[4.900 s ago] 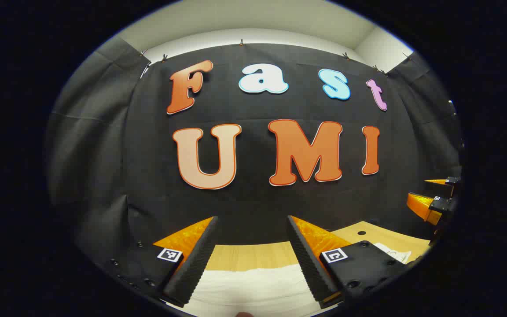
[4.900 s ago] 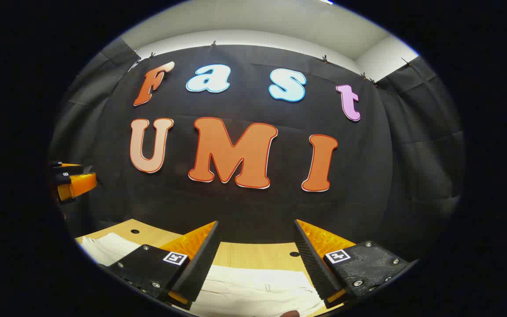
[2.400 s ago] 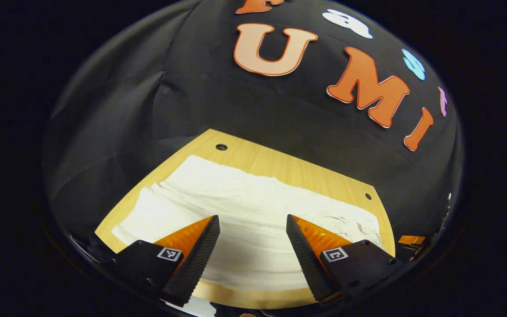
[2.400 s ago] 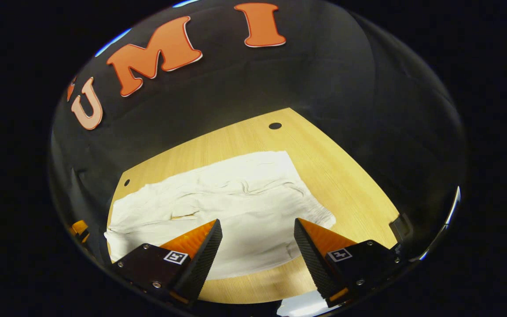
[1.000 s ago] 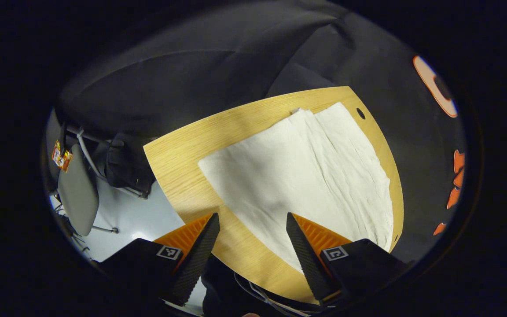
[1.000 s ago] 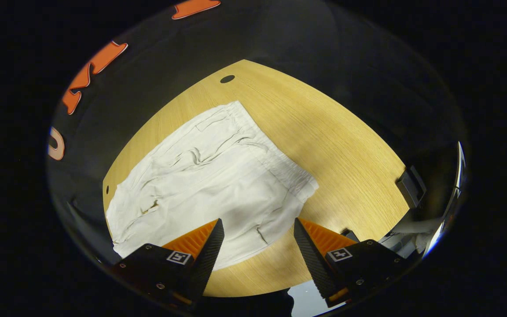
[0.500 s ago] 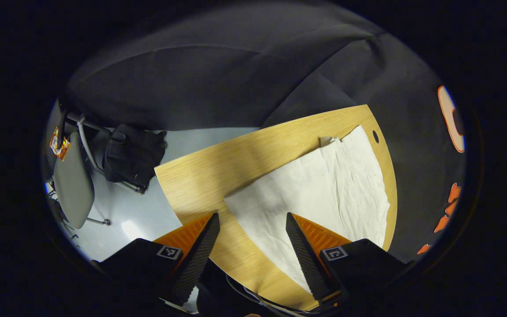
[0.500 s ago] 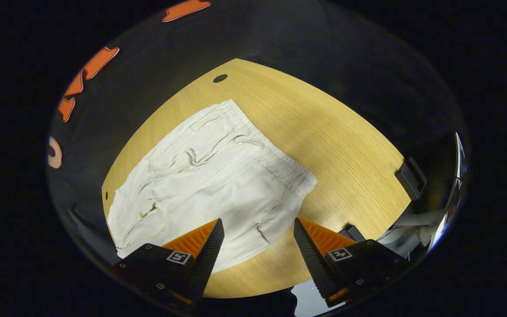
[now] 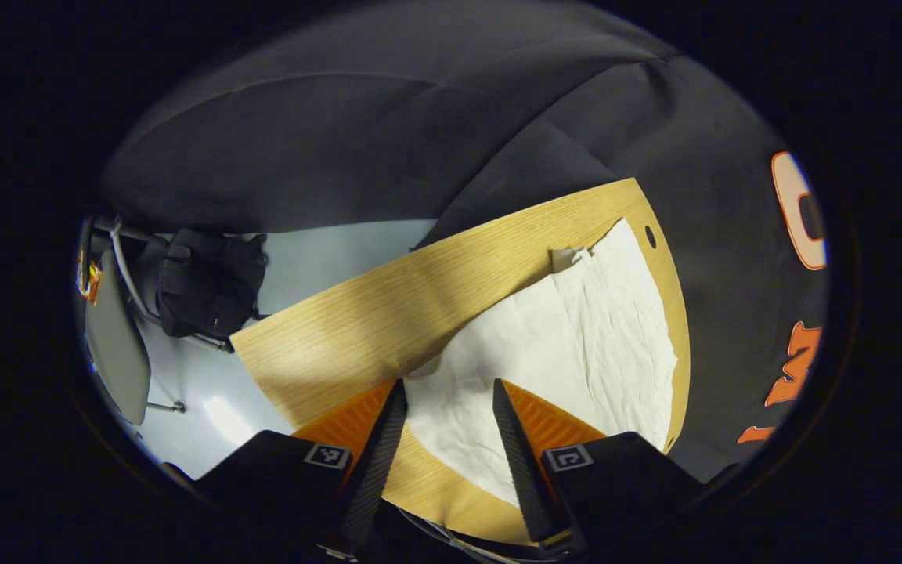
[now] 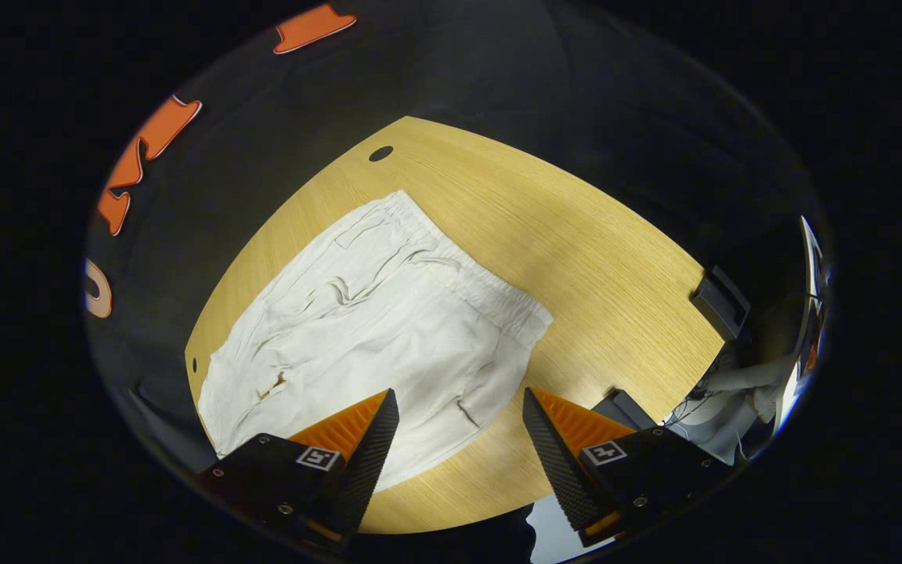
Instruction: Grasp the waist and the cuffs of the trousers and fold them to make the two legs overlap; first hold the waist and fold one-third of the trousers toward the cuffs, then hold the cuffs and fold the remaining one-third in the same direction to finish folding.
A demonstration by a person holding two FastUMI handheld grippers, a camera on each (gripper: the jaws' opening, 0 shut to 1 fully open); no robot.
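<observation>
The trousers (image 10: 377, 329) lie flat on the counter (image 10: 600, 258), a pale, thin cloth that looks soft and light — it should drape and sag when lifted, and a single-point hold would probably let it bunch. The gathered waist (image 10: 470, 278) is the thickest, firmest band, running from about 11 o'clock to 3 o'clock of the garment in the right gripper view, so it seems the best place for a grip at that end. The cuffs (image 9: 439, 380) end offers a flat hemmed corner. The weave is wrinkled, with creases and a pocket seam near the middle; the counter is smooth light wood with a small round hole (image 10: 380, 153) toward 11 o'clock.

The left tool (image 9: 441, 427) has its jaws partly closed around the near corner of the cuffs at about 6 o'clock of its view — whether they already pinch the cloth I cannot tell. The right tool (image 10: 457, 439) is released, jaws wide, hovering over the near edge of the trousers just below the waist.
</observation>
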